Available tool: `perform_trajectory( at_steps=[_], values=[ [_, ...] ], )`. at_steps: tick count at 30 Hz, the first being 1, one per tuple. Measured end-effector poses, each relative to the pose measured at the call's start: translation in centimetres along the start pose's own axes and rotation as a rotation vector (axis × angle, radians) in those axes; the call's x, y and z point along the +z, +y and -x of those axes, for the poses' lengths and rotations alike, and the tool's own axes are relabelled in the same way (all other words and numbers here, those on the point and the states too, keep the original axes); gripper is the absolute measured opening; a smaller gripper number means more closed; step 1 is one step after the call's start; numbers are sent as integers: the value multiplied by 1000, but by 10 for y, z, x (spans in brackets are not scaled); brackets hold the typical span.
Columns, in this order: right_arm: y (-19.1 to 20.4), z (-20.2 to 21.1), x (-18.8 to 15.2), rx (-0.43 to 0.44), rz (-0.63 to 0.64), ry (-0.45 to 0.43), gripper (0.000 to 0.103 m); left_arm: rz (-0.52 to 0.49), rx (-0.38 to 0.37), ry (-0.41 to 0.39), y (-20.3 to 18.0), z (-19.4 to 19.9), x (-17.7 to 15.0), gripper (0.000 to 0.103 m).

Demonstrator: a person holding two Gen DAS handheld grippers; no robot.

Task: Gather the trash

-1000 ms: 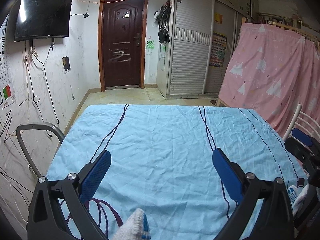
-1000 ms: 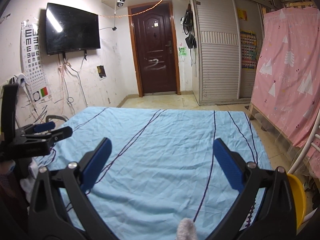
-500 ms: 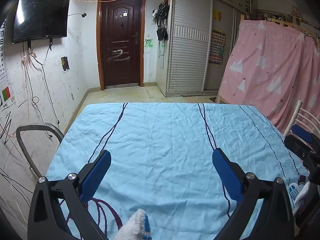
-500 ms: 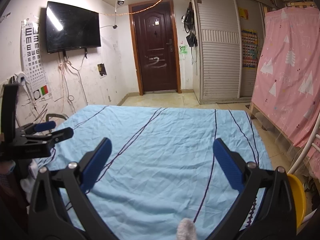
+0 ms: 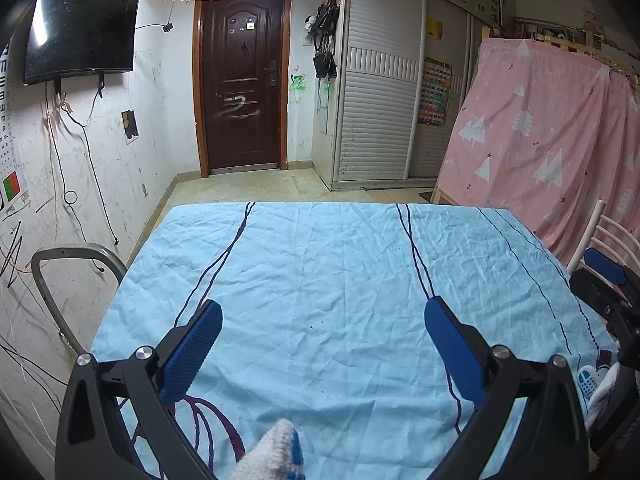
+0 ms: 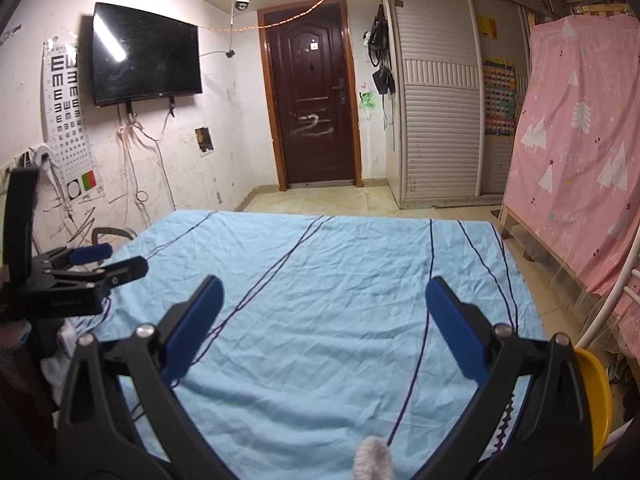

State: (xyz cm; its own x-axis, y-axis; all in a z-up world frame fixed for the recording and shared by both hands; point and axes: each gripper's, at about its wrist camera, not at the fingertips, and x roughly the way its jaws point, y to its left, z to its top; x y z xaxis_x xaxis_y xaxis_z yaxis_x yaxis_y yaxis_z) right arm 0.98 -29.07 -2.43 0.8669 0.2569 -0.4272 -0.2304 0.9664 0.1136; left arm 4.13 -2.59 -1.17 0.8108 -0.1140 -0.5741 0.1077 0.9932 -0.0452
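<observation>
left gripper [image 5: 322, 334]: jaws spread wide, nothing between them, held over the near edge of the table.
right gripper [image 6: 324, 320]: jaws also wide apart and empty, at the left gripper's 3 o'clock.
blue cloth [image 5: 328, 264]: covers the table from 6 to 12 o'clock; bare and creased.
trash: none visible in either view, so no bearing, long axis or nearer gripper can be judged.
yellow bin [image 6: 594, 392]: at the right gripper's 4 o'clock, off the table edge.
door [image 5: 240, 92]: far, 12 o'clock.

A home bedroom: bed [image 5: 340, 280], wardrobe [image 5: 376, 92], wall television [image 5: 80, 28].
</observation>
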Motion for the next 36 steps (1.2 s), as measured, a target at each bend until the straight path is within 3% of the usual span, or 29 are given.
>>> perform_trajectory(
  at_steps=[36],
  values=[
    [1, -2, 2, -2, 10, 5, 97, -29, 5, 8, -7, 0, -1, 92]
  ],
)
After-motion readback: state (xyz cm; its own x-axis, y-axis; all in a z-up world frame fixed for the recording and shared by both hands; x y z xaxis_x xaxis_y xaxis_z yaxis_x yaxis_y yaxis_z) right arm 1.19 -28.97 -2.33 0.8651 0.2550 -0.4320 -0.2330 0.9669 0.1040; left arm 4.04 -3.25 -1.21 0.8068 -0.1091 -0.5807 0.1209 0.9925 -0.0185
